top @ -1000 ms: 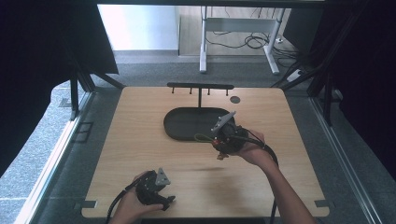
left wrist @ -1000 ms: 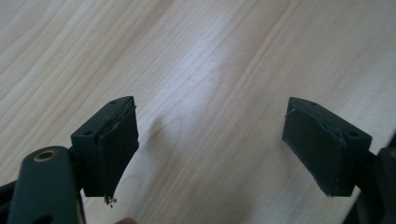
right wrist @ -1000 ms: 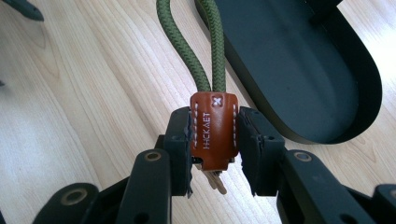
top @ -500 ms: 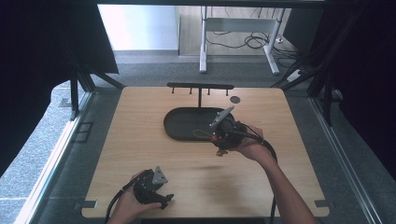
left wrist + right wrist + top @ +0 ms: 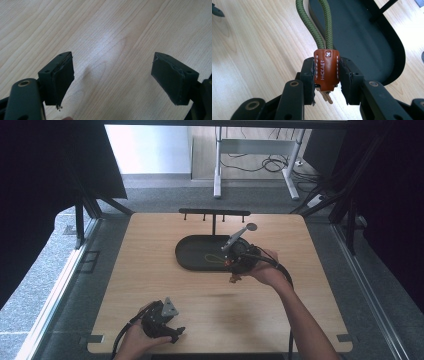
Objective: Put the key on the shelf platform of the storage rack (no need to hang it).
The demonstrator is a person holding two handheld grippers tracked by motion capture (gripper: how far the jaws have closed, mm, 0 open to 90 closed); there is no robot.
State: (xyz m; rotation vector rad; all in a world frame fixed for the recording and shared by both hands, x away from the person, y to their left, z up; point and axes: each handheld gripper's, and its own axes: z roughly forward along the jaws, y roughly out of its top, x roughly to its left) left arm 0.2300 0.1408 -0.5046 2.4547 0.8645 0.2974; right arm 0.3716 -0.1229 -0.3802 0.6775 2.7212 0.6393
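A brown leather key fob (image 5: 326,70) with a green cord loop (image 5: 312,27) is pinched between the jaws of my right gripper (image 5: 326,75). A metal key tip (image 5: 326,96) pokes out below the fob. In the high view my right gripper (image 5: 235,265) hovers at the near right edge of the black oval tray (image 5: 192,252), and the cord (image 5: 214,260) lies over the tray's floor. At the table's front edge, left of centre, my left gripper (image 5: 175,332) is held low. Its jaws stand wide open over bare wood in the left gripper view (image 5: 112,77).
A black rack with several hooks (image 5: 215,212) stands behind the tray at the table's far edge. A small grey disc (image 5: 251,226) sits in the tabletop to the tray's right. Bare wood (image 5: 150,285) stretches between the tray and the left hand.
The right hand has shifted slightly toward the far side and turned a little, still holding the fob. The left hand has barely moved.
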